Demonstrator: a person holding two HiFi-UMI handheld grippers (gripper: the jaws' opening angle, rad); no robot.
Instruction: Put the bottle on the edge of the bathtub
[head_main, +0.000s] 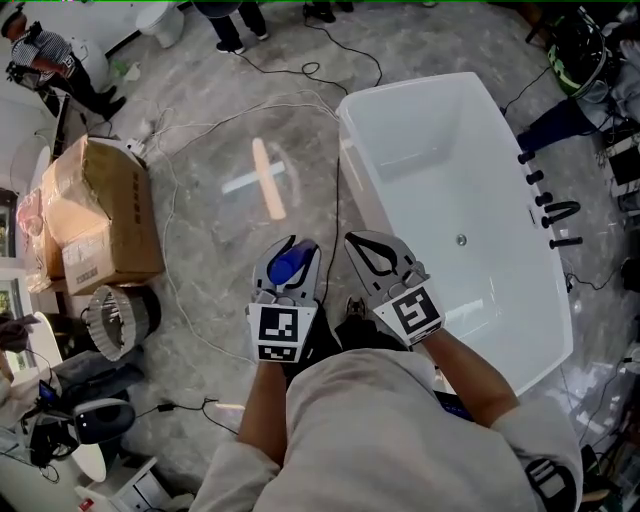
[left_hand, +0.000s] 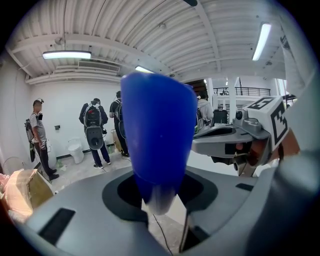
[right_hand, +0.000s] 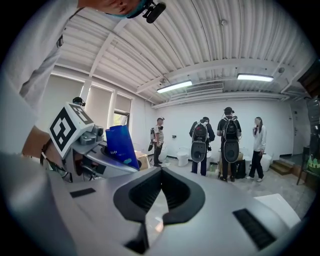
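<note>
My left gripper (head_main: 287, 258) is shut on a blue bottle (head_main: 290, 264), which it holds at waist height over the floor, just left of the white bathtub (head_main: 352, 150). In the left gripper view the blue bottle (left_hand: 157, 140) stands upright between the jaws and fills the middle of the picture. My right gripper (head_main: 374, 252) hangs beside it, nearer the tub's left rim, shut with nothing in it. The right gripper view shows its own closed jaws (right_hand: 159, 195), with the blue bottle (right_hand: 119, 145) in the left gripper (right_hand: 92, 150) off to the left.
Black tap fittings (head_main: 552, 212) line the tub's far rim. A cardboard box (head_main: 100, 215) and a round fan-like unit (head_main: 118, 320) stand on the floor at the left. Cables (head_main: 200, 130) run across the marbled floor. Several people (right_hand: 227, 142) stand by the back wall near a toilet (head_main: 160, 20).
</note>
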